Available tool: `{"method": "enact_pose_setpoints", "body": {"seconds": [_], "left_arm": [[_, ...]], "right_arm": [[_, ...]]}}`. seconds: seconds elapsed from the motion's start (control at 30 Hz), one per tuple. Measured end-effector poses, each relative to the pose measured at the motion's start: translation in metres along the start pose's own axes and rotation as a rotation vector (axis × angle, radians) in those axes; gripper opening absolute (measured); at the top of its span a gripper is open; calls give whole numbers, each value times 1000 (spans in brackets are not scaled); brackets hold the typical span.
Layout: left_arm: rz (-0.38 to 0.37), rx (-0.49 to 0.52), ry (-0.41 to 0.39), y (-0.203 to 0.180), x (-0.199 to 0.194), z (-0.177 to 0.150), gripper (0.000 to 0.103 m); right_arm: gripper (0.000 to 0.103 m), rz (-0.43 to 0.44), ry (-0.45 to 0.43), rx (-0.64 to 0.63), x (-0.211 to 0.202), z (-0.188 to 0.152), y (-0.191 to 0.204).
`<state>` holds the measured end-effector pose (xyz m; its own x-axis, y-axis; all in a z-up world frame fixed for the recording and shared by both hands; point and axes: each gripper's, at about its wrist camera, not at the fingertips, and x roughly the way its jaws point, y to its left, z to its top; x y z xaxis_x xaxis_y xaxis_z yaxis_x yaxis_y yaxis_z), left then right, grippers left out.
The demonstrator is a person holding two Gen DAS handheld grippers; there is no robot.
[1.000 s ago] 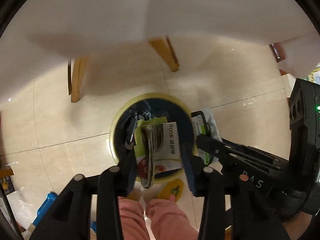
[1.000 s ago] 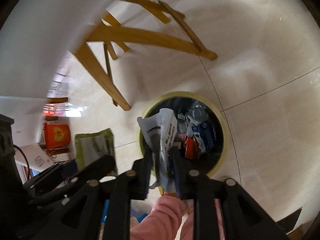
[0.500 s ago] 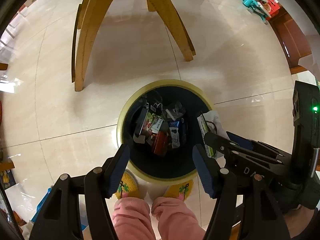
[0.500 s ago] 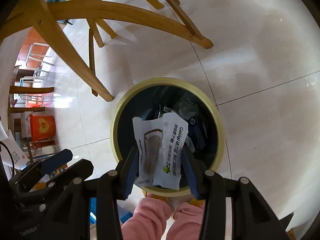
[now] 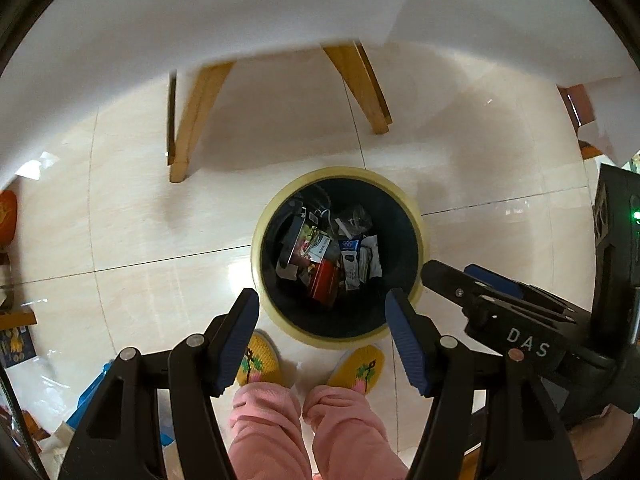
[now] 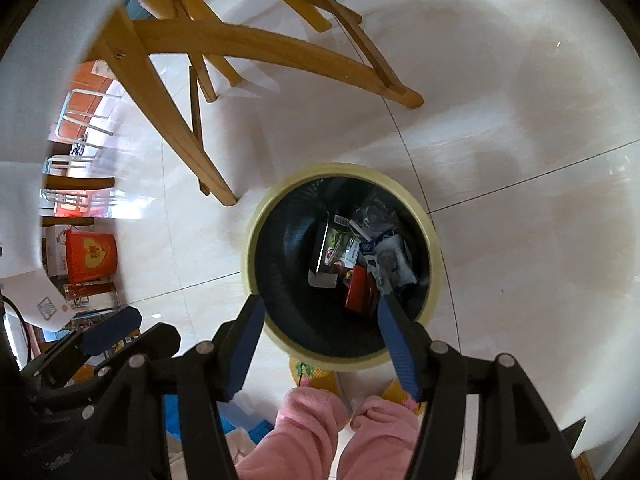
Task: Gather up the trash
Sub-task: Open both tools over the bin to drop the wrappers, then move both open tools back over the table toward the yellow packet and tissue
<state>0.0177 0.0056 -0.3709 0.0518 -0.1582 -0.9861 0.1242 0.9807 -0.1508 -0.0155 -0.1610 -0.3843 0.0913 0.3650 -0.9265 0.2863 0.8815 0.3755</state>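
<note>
Both grippers, left [image 5: 322,312] and right [image 6: 320,318], spread empty directly above the round yellow-rimmed black trash bin [image 5: 416,216], right jaws just opened.

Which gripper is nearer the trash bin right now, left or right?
Right, though only slightly. The right gripper hangs open over the trash bin, its fingertips over the near rim. The left gripper is also open above the near rim, slightly farther off.
</note>
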Motion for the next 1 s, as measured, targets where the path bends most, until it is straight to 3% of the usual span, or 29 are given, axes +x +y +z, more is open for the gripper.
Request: {"method": "enact_pose_setpoints", "body": {"seconds": [0.47, 0.8, 1.0], "left_arm": [[-12, -62, -153, 6, -150, -8, 64], [13, -28, -279, 1, -269, -28, 64], [19, -22, -357, -9, -325, -27, 64]], "right_arm": [[60, 30, -134, -82, -142, -17, 59], [60, 100, -203, -170, -244, -33, 97], [60, 130, -289, -262, -302, -39, 116]]}}
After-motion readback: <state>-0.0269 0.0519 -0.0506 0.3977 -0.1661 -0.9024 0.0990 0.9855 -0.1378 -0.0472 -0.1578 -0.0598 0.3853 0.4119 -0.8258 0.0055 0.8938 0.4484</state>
